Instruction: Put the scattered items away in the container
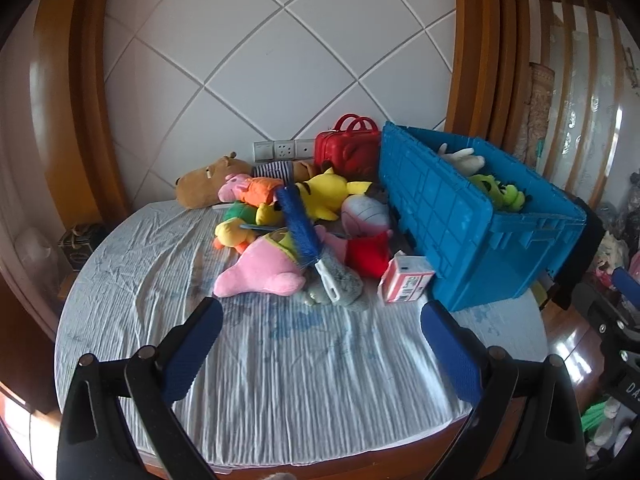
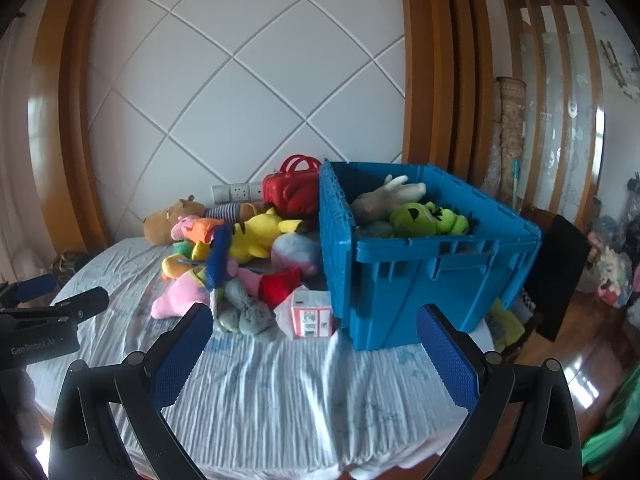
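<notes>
Crate [image 2: 424, 280]: blue, sitting on the right side of the bed [image 1: 280, 380], top open, near corner towards us.
Inside the crate: a green plush [image 2: 430, 218] and a pale grey-white plush [image 2: 384, 196] lie in there, both showing over the rim.
Toy pile: heaped left of the crate, and it's a jumble. Yellow plush [image 1: 324, 196] at the back, pink plush [image 1: 260, 270] at the front, grey plush [image 1: 340, 284] just beside it.
Brush [image 1: 300, 228]: blue bristles, white handle, lying across the top of the pile.
Box [image 1: 406, 280]: small, pink and white, right up against the crate's near left corner.
Red case [image 1: 346, 148]: behind the pile, at the wall, next to the crate's back corner.
Brown plush [image 1: 208, 182]: far left end of the pile, by the wall.
Left gripper [image 1: 322, 316]: spread wide, nothing in it, hovering over bare sheet short of the pile.
Right gripper [image 2: 314, 318]: also wide and empty, facing the crate's near wall and the box.
</notes>
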Motion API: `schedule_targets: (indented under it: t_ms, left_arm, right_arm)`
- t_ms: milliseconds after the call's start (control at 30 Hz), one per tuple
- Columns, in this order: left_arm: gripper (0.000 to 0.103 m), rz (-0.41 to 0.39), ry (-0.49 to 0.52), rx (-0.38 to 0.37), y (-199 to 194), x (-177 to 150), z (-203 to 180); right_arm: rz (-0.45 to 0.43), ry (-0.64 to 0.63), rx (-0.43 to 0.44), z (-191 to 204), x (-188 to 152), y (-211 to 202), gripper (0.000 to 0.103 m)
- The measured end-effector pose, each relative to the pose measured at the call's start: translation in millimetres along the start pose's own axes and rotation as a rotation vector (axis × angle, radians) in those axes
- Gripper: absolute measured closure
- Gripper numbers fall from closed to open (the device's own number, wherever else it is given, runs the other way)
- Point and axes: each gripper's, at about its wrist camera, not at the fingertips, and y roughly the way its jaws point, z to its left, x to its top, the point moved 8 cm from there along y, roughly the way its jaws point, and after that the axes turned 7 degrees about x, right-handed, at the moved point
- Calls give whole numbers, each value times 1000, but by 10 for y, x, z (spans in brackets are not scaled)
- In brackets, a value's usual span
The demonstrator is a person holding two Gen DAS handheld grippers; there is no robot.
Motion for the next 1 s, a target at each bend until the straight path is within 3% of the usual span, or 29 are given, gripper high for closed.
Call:
schedule_targets:
  t_ms: [233,467,1000]
  left_arm:
    - [2,41,26,-27,24,38,-67]
    - [2,1,16,-37,-61,-5,-66]
    - [2,14,4,-35,15,-5,-61]
  right_arm:
    - [-7,-1,-7,-21,3,-25,0]
    - [-13,-2,-14,-41,7,-50,0]
    - [0,-13,-7,8,-29,-49,0]
